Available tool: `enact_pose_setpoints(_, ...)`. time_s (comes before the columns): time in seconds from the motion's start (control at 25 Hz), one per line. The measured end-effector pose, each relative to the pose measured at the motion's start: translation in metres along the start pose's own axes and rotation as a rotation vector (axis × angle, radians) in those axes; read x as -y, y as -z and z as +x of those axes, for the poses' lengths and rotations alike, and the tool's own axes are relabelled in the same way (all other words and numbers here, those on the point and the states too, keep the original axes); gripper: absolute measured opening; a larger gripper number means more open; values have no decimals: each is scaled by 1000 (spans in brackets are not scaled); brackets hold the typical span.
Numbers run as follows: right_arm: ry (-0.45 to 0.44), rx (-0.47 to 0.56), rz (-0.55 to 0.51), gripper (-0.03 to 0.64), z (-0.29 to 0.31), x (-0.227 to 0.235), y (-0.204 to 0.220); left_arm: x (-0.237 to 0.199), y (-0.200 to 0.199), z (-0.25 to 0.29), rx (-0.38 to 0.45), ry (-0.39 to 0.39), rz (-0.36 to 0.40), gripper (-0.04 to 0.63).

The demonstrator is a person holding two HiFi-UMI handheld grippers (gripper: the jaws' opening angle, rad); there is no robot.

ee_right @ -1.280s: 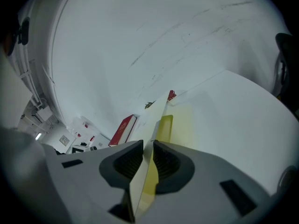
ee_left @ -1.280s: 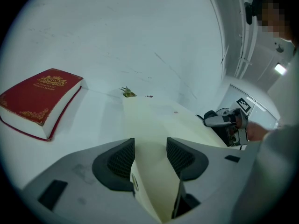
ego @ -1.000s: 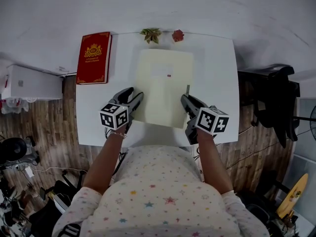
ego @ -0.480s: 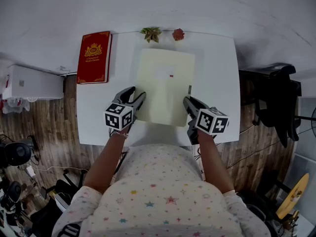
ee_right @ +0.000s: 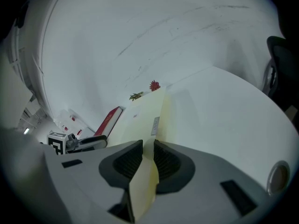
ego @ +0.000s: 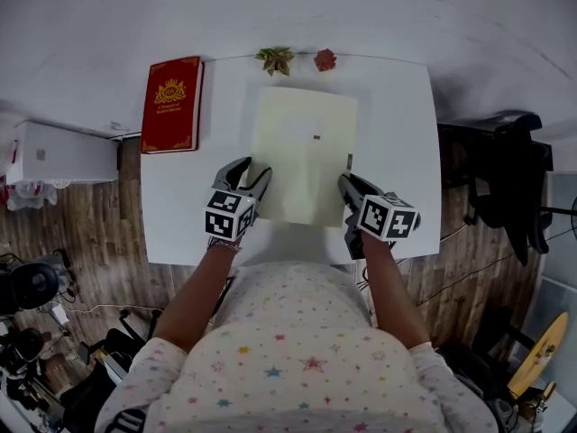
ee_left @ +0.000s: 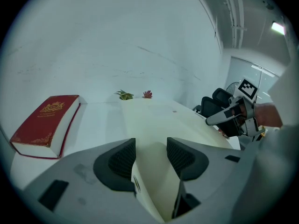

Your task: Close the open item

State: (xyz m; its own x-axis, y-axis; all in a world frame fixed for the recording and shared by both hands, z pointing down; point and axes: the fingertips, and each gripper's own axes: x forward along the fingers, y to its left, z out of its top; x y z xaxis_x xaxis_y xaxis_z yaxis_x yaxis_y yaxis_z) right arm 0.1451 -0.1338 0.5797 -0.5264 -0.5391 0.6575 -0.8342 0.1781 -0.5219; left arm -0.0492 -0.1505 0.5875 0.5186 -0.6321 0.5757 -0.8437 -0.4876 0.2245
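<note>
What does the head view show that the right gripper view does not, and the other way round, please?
Only the head view shows the person's star-print top, the wooden floor and the cream folder's whole outline. Only the right gripper view shows, close up, the right gripper with its jaws pinched onto the cream folder's thin near edge. Both show the cream folder, the red book, the green leaf and red flower at the far edge of the white table, and the left gripper.
</note>
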Motion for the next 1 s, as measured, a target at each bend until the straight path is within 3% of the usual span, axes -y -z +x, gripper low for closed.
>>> enact_pose_setpoints(0.16, 13, -4, -10, 75, 0, 3, 1, 4, 0, 2, -10, -21, 60, 195)
enact_pose_setpoints(1.0, 101, -66, -143, 98, 5, 9, 11, 9, 8, 11, -83, -42, 203, 173)
